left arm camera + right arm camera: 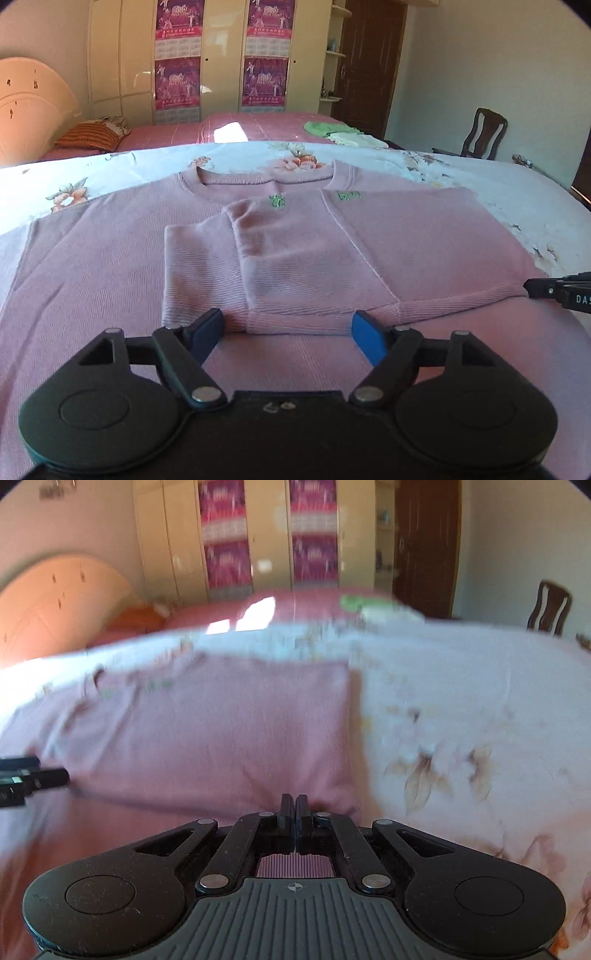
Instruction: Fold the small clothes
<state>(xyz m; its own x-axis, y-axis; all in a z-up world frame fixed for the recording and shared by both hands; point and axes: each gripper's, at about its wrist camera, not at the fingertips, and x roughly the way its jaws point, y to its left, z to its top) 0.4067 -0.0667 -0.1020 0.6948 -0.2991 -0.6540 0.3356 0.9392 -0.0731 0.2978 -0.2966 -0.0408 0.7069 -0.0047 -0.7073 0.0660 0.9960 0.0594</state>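
A pink knit sweater (110,266) lies flat on the floral bedsheet (498,177), neck away from me. Its right side and one sleeve (207,266) are folded in over the middle. My left gripper (288,321) hangs low over the near part of the sweater, jaws wide open, with the hem of the folded layer (295,321) lying between the blue pads (367,338) untouched. My right gripper (295,806) is shut, its tips at the near right corner of the folded layer (221,738); I see no cloth between them. It also shows at the right edge of the left wrist view, right gripper (554,291).
Bare floral sheet (461,720) spreads to the right of the sweater. Behind is a second bed with a pink cover (258,129), a striped pillow (92,134) and folded green and white clothes (340,133). A wardrobe (221,55), a dark door (369,62) and a wooden chair (484,133) stand beyond.
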